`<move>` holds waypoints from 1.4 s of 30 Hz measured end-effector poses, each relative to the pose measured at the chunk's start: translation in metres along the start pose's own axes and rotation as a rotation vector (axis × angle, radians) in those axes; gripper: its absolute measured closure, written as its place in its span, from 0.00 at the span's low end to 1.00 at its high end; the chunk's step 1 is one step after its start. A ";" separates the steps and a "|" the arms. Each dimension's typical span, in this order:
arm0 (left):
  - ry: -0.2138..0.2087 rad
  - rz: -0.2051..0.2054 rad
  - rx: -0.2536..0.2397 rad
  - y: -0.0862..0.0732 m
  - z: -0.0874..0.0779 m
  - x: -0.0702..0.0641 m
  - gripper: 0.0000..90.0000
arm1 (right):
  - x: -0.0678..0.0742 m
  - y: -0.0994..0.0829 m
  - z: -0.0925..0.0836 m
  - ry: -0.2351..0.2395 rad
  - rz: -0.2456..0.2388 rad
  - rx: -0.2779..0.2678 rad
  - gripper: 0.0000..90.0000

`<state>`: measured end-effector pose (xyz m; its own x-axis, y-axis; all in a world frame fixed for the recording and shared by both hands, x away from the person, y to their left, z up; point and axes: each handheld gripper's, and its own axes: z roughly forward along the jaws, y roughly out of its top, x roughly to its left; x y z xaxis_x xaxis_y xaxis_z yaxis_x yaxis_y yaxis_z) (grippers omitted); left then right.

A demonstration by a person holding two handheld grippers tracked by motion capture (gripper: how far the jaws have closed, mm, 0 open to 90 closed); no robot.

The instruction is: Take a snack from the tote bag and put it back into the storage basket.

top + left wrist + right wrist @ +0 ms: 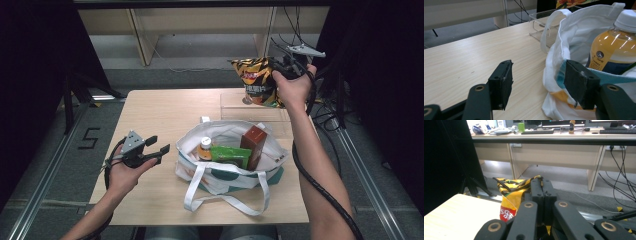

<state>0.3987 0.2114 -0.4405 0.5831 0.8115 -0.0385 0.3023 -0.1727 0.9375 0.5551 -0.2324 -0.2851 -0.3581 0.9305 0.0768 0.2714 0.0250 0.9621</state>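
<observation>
We hold a crinkly yellow-and-black crisp bag [258,80] pinched by its top seam in our right gripper [280,67], above the table's far right; light, crushable. Our left gripper [159,147] stands spread.

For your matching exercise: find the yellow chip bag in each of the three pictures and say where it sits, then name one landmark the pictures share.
High view: the chip bag hangs upper right, over the table's far edge, pinched at its top by the right gripper.
Left gripper view: a yellow-orange strip at the top edge, likely the bag.
Right gripper view: centre, its crimped top clamped between the jaws.
Shared landmark: the wooden table.
</observation>
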 end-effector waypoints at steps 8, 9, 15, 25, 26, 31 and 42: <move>-0.001 0.000 -0.003 0.000 0.000 -0.001 0.43 | -0.004 -0.001 0.008 -0.007 0.007 0.013 1.00; 0.002 0.001 -0.004 0.000 0.000 0.000 0.43 | -0.003 -0.002 0.008 -0.012 0.018 0.020 1.00; 0.001 0.003 0.000 -0.001 -0.001 0.001 0.43 | -0.004 -0.005 0.013 -0.008 0.004 0.032 1.00; -0.001 0.006 0.007 -0.001 0.001 0.000 0.43 | -0.006 -0.006 0.018 -0.015 0.031 0.048 1.00; -0.002 0.005 0.007 -0.001 0.001 0.000 0.43 | -0.007 -0.007 0.019 -0.015 0.023 0.045 1.00; 0.001 0.006 0.010 -0.002 0.001 0.000 0.43 | -0.009 -0.011 0.024 -0.011 0.022 0.057 1.00; 0.004 0.009 0.004 -0.001 -0.001 0.001 0.43 | -0.009 -0.018 0.033 -0.013 0.037 0.077 1.00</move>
<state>0.3983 0.2127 -0.4413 0.5826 0.8123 -0.0289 0.3001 -0.1819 0.9364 0.5831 -0.2295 -0.3117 -0.3350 0.9360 0.1080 0.3524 0.0181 0.9357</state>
